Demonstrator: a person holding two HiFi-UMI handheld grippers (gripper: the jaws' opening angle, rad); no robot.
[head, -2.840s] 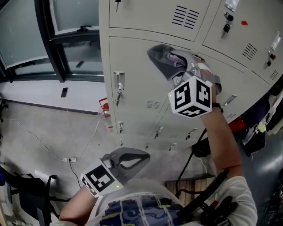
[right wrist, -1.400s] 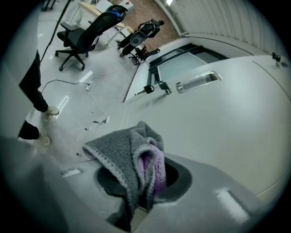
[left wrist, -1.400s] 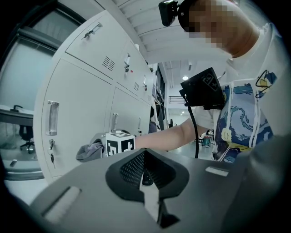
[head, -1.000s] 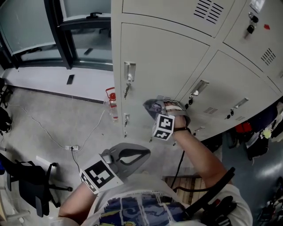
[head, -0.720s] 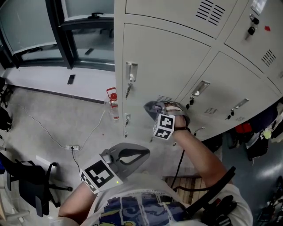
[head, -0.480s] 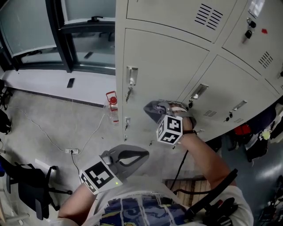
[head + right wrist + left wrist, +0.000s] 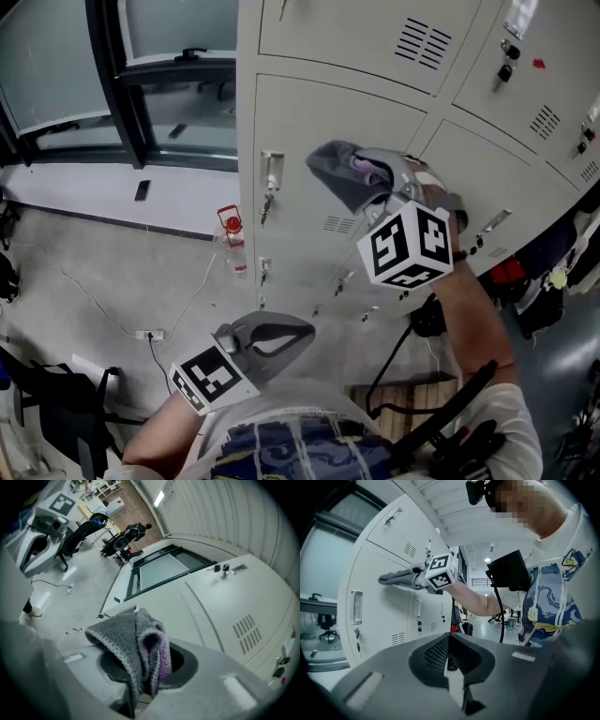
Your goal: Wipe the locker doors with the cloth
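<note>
My left gripper [image 7: 286, 336] hangs low, close to my body, its jaws pressed together with nothing between them. Higher up, the grey and purple cloth [image 7: 345, 172] is at the pale locker door [image 7: 300, 117], right of its handle [image 7: 272, 173]. My right gripper [image 7: 392, 186] pinches this cloth in its jaws.

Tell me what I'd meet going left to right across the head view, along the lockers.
In order: dark window frame → red-capped bottle on the floor → locker door handle → grey cloth → next door's handle.
</note>
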